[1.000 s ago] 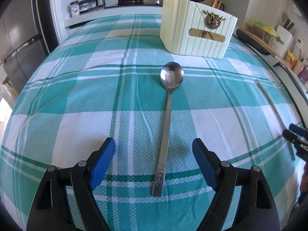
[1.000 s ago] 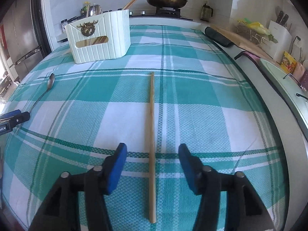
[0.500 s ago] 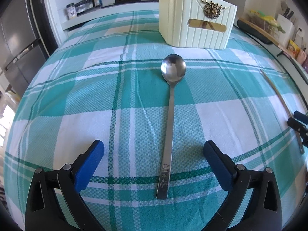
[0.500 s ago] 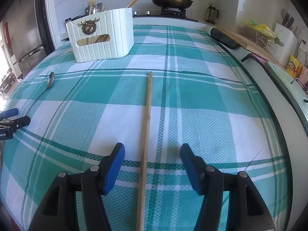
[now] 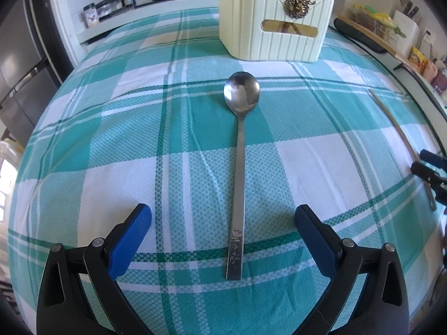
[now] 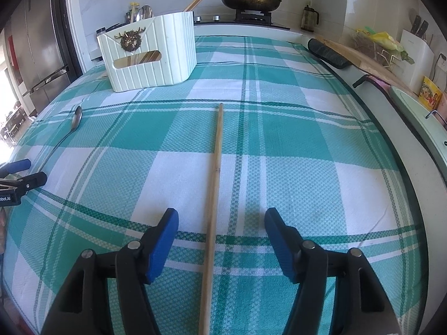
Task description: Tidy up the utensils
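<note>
Spreading wide over the bench (image 5: 117,145) with its teal-and-white checked cloth, our left gripper (image 5: 223,223) has just let its blue fingers (image 5: 131,237) open fully, grasping nothing; we judge it is readying to take the long steel spoon (image 5: 240,173), whose handle end lies between those fingers. Our right gripper (image 6: 220,229) has also just been opening, fingers released, with the thin bamboo chopstick (image 6: 215,184) lying between them untouched. Well beyond both pairs of fingers stands the cream ribbed plastic caddy with a brass deer-head badge (image 6: 156,55); it already holds wooden chopsticks and at least one spoon, so both loose utensils seem bound there.
</note>
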`<state>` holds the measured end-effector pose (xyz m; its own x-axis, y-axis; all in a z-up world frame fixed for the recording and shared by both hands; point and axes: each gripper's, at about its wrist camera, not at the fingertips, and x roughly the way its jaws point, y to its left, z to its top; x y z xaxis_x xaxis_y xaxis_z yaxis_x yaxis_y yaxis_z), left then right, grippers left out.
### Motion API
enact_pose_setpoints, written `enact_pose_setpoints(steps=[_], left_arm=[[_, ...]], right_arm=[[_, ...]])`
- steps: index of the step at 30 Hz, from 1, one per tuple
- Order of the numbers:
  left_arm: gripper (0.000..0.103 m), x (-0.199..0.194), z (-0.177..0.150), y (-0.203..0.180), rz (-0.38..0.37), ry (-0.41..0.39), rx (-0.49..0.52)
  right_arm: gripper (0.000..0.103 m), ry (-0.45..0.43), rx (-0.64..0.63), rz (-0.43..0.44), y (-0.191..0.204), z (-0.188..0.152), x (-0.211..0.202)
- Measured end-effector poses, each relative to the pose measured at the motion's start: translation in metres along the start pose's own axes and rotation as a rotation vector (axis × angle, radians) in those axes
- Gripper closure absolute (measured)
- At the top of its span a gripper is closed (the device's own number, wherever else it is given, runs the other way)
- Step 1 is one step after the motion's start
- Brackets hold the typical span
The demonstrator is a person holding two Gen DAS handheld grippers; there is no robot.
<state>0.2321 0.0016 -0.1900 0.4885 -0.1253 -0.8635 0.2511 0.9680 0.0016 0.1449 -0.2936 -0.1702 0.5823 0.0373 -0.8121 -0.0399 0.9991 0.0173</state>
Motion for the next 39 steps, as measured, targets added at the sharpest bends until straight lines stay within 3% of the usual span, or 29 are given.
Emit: enact_pose_setpoints(steps=[5, 10, 18, 26, 28, 29, 31, 32, 33, 34, 39], left_arm=[[0.001, -0.010, 0.014, 0.000, -0.071, 0.017, 0.073], [0.001, -0.003, 0.039, 0.002, -0.115, 0.019, 0.084], [0.002, 0.029, 0.080, 0.005, -0.105, 0.034, 0.057], [0.010, 0.053, 0.092, -0.002, -0.064, 0.059, 0.091], [0.014, 0.053, 0.093, -0.006, -0.060, 0.046, 0.103], [0.021, 0.052, 0.094, -0.007, -0.066, 0.040, 0.101], [0.042, 0.050, 0.097, -0.008, -0.066, 0.022, 0.100], [0.062, 0.049, 0.099, -0.007, -0.068, 0.013, 0.098], [0.067, 0.049, 0.100, -0.006, -0.079, 0.012, 0.088], [0.067, 0.049, 0.102, -0.002, -0.094, 0.019, 0.067], [0.067, 0.024, 0.098, 0.008, -0.110, -0.041, 0.024]], right_arm=[[0.035, 0.073, -0.032, 0.051, -0.007, 0.005, -0.002], [0.036, 0.144, -0.047, 0.089, -0.018, 0.015, 0.002], [0.036, 0.190, -0.073, 0.109, -0.019, 0.036, 0.017], [0.036, 0.192, -0.079, 0.111, -0.012, 0.072, 0.044], [0.041, 0.196, -0.089, 0.101, -0.006, 0.082, 0.053], [0.043, 0.193, -0.098, 0.094, -0.003, 0.087, 0.056], [0.058, 0.190, -0.110, 0.067, 0.002, 0.095, 0.063], [0.071, 0.190, -0.097, 0.059, 0.001, 0.099, 0.066], [0.089, 0.191, -0.081, 0.048, 0.000, 0.103, 0.067], [0.095, 0.193, -0.070, 0.040, -0.002, 0.105, 0.068], [0.096, 0.138, 0.042, 0.100, -0.016, 0.104, 0.051]])
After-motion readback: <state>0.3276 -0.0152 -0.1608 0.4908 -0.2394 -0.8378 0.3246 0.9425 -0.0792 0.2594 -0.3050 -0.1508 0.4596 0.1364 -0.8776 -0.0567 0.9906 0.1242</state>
